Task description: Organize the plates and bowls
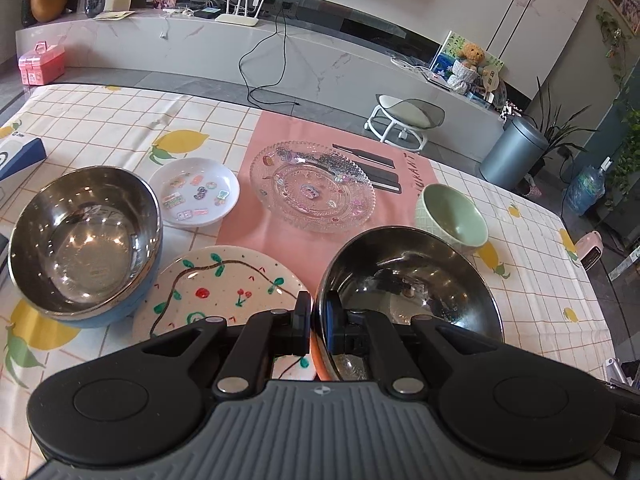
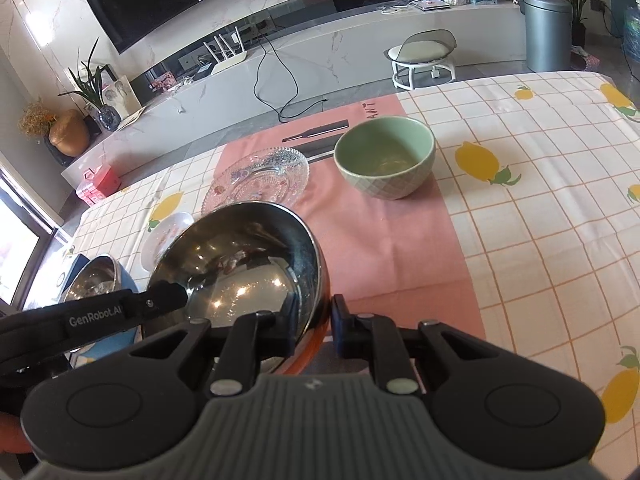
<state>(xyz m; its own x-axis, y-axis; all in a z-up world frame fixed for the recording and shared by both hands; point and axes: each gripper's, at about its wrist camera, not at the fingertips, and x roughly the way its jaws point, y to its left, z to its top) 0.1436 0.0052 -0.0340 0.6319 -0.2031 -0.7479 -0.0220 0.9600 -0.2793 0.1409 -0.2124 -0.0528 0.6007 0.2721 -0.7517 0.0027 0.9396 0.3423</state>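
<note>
Orange-bottomed steel bowl (image 1: 408, 292) hung tilted above the pink mat (image 1: 312, 240), just in front of the green bowl (image 1: 452, 216), both grippers pinching its rim: the left gripper (image 1: 316, 328) clamped its left edge, the right gripper (image 2: 316, 328) its right edge.

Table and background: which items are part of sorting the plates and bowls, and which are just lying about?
Job items:
orange-bottomed steel bowl, its rim pinched by both the left hand-held gripper and the right hand-held gripper
blue-bottomed steel bowl
green bowl
glass plate
white sticker plate
painted plate

Lying about:
pink case
router
stool
bin
</note>
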